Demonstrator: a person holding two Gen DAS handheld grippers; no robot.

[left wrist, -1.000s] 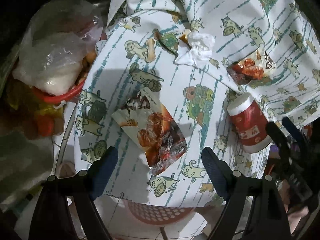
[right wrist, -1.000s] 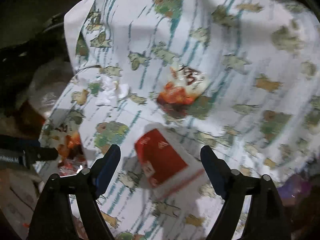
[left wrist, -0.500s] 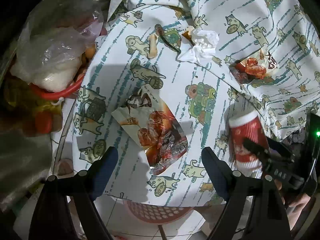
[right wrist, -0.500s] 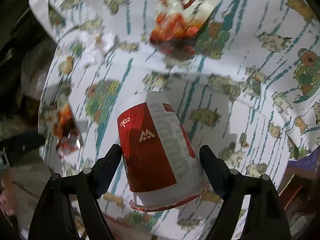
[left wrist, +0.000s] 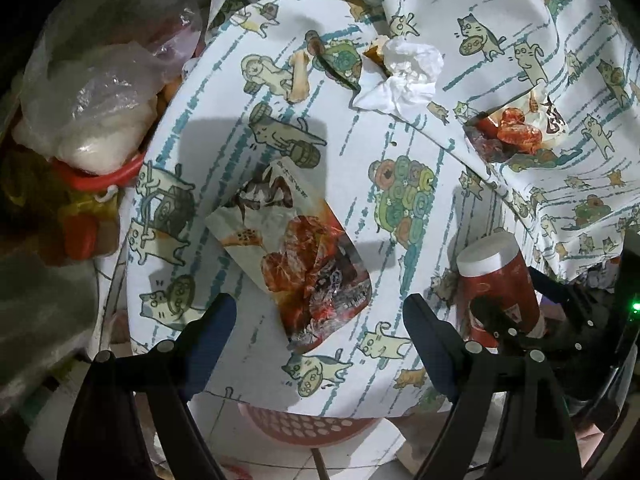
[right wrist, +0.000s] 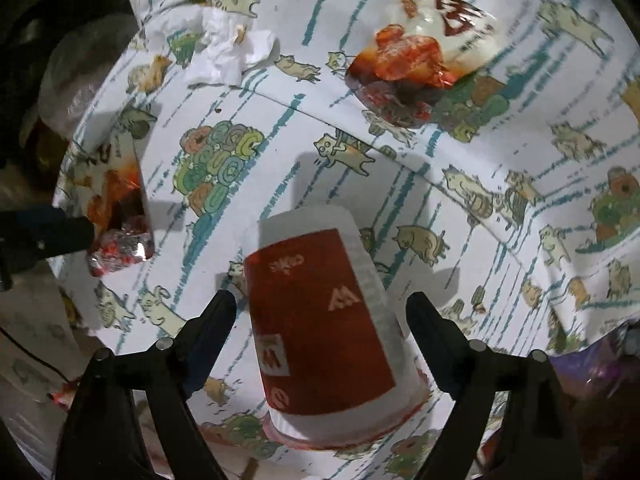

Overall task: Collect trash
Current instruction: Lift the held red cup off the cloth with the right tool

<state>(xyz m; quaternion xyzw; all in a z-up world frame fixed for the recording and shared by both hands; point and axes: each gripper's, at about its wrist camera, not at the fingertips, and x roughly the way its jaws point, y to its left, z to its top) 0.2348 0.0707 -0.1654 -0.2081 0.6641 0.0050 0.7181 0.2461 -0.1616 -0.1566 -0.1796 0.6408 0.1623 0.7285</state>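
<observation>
A red-and-white paper cup [right wrist: 320, 320] sits on the cat-print tablecloth [right wrist: 400, 184] between the fingers of my right gripper [right wrist: 321, 305]. Its jaws are opening, with a gap on each side of the cup. In the left wrist view the same cup [left wrist: 496, 280] is at the right, by the table's edge. My left gripper [left wrist: 320, 307] hangs open above a torn orange snack wrapper [left wrist: 304, 256] without touching it. A second greasy wrapper [left wrist: 516, 132] and a crumpled white tissue [left wrist: 404, 72] lie farther back.
A red-rimmed bin [left wrist: 100, 178] stuffed with clear plastic bags [left wrist: 92, 92] stands left of the table. Food scraps [left wrist: 299, 80] lie near the tissue. A pink perforated basket [left wrist: 304, 428] shows under the table's near edge, over a tiled floor.
My right gripper has come down over the cup, which now sits between its fingers and looks much nearer. The left gripper has stayed over the orange wrapper.
</observation>
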